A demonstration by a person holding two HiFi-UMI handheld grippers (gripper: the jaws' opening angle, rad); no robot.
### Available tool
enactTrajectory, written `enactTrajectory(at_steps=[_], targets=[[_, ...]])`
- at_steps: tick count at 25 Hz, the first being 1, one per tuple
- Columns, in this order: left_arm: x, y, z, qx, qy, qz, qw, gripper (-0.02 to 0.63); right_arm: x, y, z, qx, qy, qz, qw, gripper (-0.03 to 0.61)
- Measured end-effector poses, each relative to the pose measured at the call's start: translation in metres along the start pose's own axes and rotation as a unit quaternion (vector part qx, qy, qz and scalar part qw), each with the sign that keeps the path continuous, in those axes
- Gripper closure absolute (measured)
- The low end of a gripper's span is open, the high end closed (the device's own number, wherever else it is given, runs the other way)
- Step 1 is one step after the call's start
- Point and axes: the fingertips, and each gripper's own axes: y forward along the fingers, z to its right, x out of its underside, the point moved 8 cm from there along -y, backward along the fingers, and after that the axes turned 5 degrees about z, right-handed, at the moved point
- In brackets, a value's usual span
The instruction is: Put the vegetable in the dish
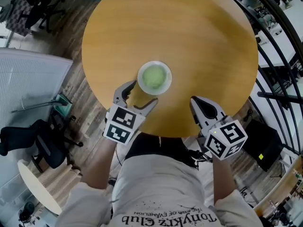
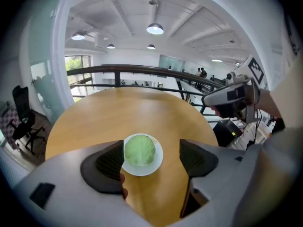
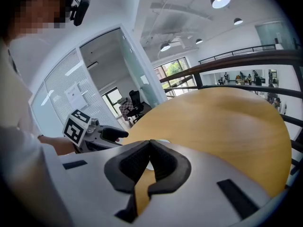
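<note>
A pale green cabbage (image 1: 154, 76) lies in a small white dish (image 1: 141, 82) near the front edge of the round wooden table (image 1: 199, 37). My left gripper (image 1: 140, 93) hangs just in front of the dish, jaws open with nothing between them. In the left gripper view the cabbage (image 2: 139, 150) and the dish (image 2: 156, 165) show beyond the open left gripper (image 2: 152, 159). My right gripper (image 1: 194, 101) is off to the right of the dish over the table's edge. In its own view the right gripper (image 3: 150, 143) is shut and empty, pads touching at the tips.
The table stands beside a dark railing (image 1: 279, 27) on the right. Office chairs (image 1: 28, 141) and a small white table (image 1: 35, 188) stand on the wood floor to the left. The person's torso (image 1: 161, 193) is close to the table's front edge.
</note>
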Motion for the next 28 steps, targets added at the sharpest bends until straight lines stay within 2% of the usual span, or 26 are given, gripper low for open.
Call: enactTrajectory(at_steps=[5,8,12,20,23,28], targets=[[-0.003,-0.055,0.020,-0.038,-0.040,0.054,0.9970,0.376,-0.008,-0.017,-0.026,-0.010,-0.021,0.009,1.000,0.561],[0.000,-0.078,0.034,-0.063,-0.038,0.065,0.9952,0.426,-0.014,-0.025,-0.039,-0.013,-0.031,0.018,0.999,0.562],[-0.001,-0.099,0.052,-0.085,-0.026,0.076,0.9932,0.537,-0.029,-0.035,-0.056,-0.021,-0.055,0.029,0.998,0.563],[-0.024,-0.126,0.049,-0.093,-0.024,0.100,0.9904,0.575,-0.057,-0.040,-0.079,-0.028,-0.078,0.059,0.995,0.562],[-0.027,-0.132,0.045,-0.102,-0.022,0.101,0.9895,0.591,-0.058,-0.036,-0.087,-0.033,-0.081,0.062,0.994,0.562],[-0.019,-0.130,0.061,-0.091,-0.025,0.101,0.9905,0.591,-0.050,-0.043,-0.096,-0.039,-0.091,0.062,0.993,0.561]])
